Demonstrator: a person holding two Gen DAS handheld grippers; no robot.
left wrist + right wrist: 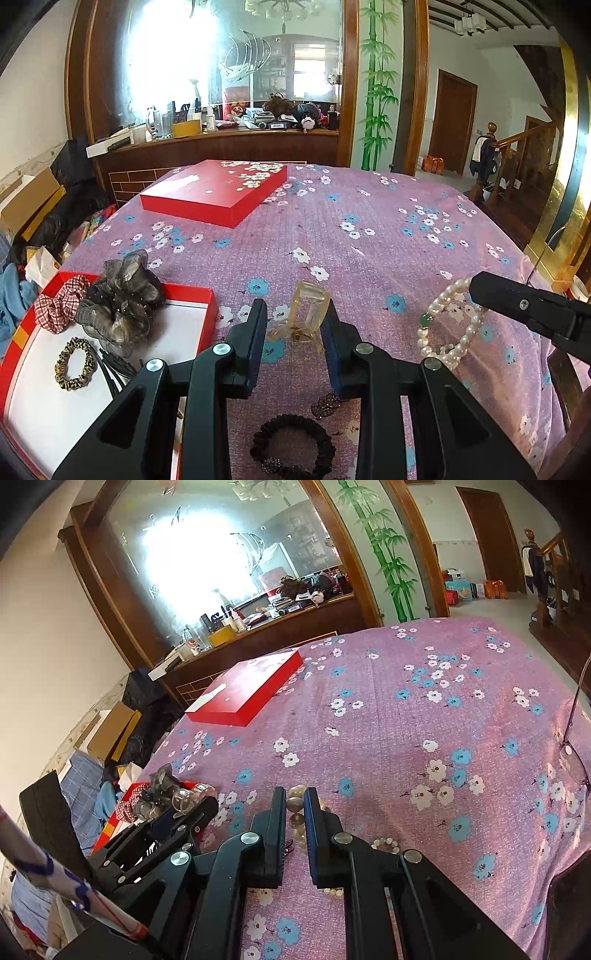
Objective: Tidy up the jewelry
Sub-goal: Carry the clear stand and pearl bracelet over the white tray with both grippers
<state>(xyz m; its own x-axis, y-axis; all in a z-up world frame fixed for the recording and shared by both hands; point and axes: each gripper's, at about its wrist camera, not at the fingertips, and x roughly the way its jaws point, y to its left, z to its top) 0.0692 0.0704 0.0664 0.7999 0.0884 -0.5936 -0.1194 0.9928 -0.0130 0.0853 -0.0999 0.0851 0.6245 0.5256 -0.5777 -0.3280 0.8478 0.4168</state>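
The left gripper point(295, 325) holds a clear amber hair claw point(308, 310) between its jaws, lifted a little above the floral purple cloth point(369, 229) that covers the tabletop. Below it on the cloth lie a black scrunchie point(291, 448) and a small dark ornament point(327, 402).

At the tabletop's near left corner sits an open red box point(199, 295) with a white floor. In it are a checked red scrunchie point(61, 304), a grey gauze hair flower point(122, 299), a gold-and-black hair tie point(75, 363) and some dark pins point(114, 365). The box's red lid point(218, 190), printed with white blossoms, lies closed-side up toward the far left edge.

The right gripper point(294, 808) has its jaws set narrow around a strand of the pearl bracelet point(452, 325), which appears to be pinched, though the contact is partly hidden. The bracelet, with one green bead, lies near the tabletop's near right side. Spectacles point(574, 753) rest by the right edge.
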